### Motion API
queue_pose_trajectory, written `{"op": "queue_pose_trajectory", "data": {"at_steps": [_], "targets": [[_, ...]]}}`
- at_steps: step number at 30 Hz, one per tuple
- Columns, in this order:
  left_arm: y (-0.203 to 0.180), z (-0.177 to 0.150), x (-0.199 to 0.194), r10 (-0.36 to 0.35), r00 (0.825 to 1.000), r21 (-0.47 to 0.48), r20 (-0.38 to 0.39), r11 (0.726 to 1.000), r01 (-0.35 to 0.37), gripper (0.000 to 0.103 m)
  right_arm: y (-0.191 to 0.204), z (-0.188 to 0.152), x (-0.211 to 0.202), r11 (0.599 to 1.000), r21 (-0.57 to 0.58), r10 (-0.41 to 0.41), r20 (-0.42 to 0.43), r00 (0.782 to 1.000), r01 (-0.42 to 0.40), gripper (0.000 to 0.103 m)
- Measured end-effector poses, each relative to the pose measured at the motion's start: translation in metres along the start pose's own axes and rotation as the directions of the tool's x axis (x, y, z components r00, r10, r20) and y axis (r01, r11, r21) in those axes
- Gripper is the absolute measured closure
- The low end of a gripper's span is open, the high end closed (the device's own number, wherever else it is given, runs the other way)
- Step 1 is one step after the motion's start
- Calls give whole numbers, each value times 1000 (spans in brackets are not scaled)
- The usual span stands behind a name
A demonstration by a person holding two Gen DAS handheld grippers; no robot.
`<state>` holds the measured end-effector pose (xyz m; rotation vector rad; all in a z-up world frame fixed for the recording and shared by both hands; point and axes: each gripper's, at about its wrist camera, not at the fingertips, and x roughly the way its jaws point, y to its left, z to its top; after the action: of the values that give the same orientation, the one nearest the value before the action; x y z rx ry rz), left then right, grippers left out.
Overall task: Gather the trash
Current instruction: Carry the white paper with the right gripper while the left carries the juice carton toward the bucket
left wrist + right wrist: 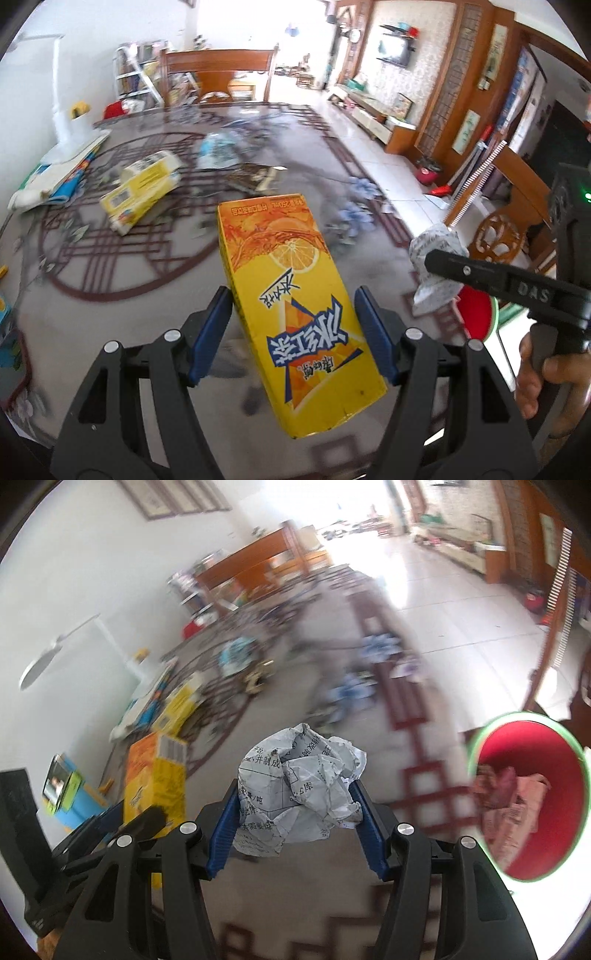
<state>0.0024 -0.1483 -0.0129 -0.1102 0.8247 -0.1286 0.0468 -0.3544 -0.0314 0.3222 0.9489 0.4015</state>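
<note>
Left gripper (293,328) pinches the yellow drink carton (295,314) mid-body, held above the table (110,266). Right gripper (297,812) is clamped on a crumpled paper ball (301,786), also airborne. The red bin (528,794) sits off the table edge, to the right of the paper ball, with some trash already in it.

Risks:
- Carton sits skewed between the pads and looks lightly gripped; it could pivot or slip out on the way to the bin.
- Paper ball is soft, so the grip may loosen as it compresses.
- Both grippers converge on one bin, so they could clash.

Readable text: carton "冰红茶", "250mL"; "DAS" on the right gripper body. Paper print only partly legible.

A second carton (142,188) lies on the table beyond the held carton.
</note>
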Motion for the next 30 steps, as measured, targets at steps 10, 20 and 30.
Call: {"op": "queue_pose_trajectory", "data": {"at_steps": [10,20,30], "targets": [[-72,-2,15,-112,993,100,-34,988,115,37,-86,-4,-43,972,201,-141,79,987,122,47],[-122,-7,35,-203,975,135,-95,967,214,37,-117,-3,-66,942,289,-216,130,968,171,46],[-179,-2,69,-280,945,175,-169,935,309,37,-165,-8,-88,860,451,-336,151,930,237,46]]}}
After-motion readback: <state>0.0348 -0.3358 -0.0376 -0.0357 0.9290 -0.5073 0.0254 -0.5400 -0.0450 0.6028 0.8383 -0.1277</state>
